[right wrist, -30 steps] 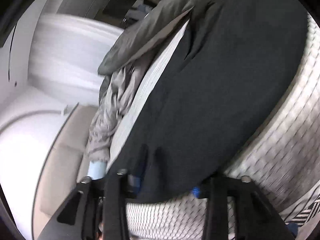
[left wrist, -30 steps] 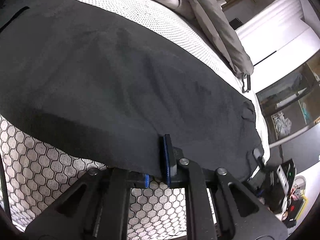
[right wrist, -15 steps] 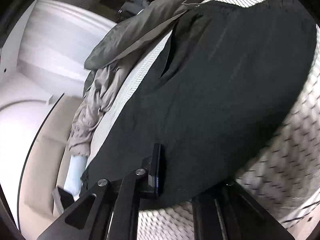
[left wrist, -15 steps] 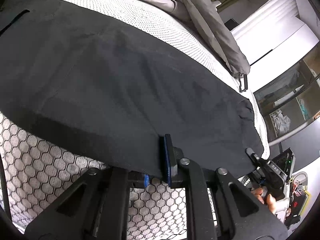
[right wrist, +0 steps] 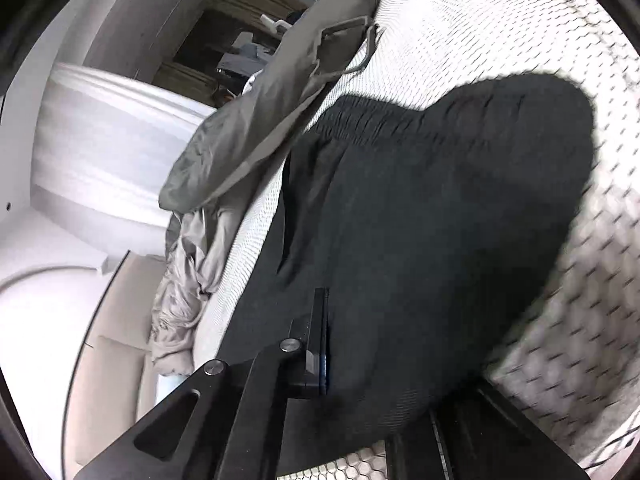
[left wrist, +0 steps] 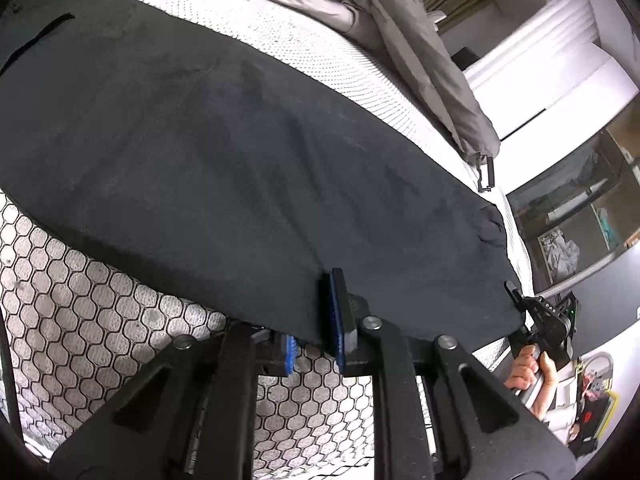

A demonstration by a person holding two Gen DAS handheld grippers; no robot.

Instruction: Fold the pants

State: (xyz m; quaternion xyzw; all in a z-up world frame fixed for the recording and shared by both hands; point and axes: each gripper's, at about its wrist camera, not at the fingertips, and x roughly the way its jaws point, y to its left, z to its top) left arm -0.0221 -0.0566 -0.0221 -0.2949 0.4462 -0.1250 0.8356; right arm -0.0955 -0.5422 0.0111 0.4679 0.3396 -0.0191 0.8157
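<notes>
I am holding a claw in each hand over the pants (left wrist: 248, 168), which are lying spread flat across the near part of the bed (left wrist: 100, 320), dark cloth on a white cover with a hexagon print. My left claw (left wrist: 316, 332) is clamped on the near edge of the pants: the blue pad of one finger (left wrist: 336, 316) is lying on top of the cloth and the other pad is showing just under the hem, so the cloth is pinched between them. My right claw (right wrist: 324, 344) is gripping the pants too; its jaws have just been closing, and the cloth is now draping over the gap, with one finger (right wrist: 318, 332) on top and the other hidden beneath the fabric. In the left wrist view my right hand (left wrist: 532, 368) is showing at the far right, wrapped round its handle just past the corner of the pants. The gathered waistband (right wrist: 400, 116) is lying at the far end in the right wrist view. Beyond the pants, a grey garment (right wrist: 256, 132) with a strap is bunching along the far side of the bed.
</notes>
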